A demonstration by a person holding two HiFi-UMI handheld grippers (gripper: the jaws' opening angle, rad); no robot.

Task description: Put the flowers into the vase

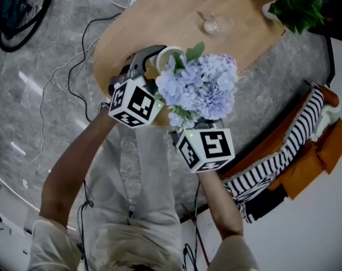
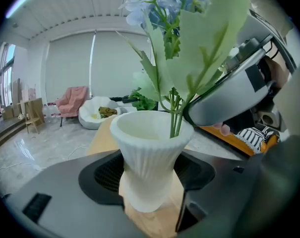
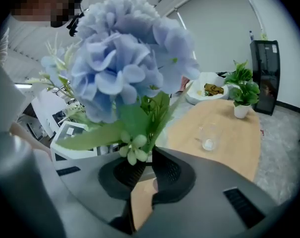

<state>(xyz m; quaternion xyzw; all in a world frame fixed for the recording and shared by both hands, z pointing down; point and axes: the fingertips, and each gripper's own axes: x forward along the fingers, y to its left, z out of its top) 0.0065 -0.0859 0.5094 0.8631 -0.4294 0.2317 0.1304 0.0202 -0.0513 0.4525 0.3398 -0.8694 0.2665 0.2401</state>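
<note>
Right hand-held gripper clamps flowers, stems dipping into white vase.

No legible text, labels or numbers

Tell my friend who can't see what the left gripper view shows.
A ribbed white vase stands on a wooden table, clamped between the left gripper's jaws. Green stems of blue flowers dip into its mouth from above.

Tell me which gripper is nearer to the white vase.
Left. The left gripper is clamped on the neck of the white vase; the right gripper holds the blue flowers beside its rim, stems in its mouth.
</note>
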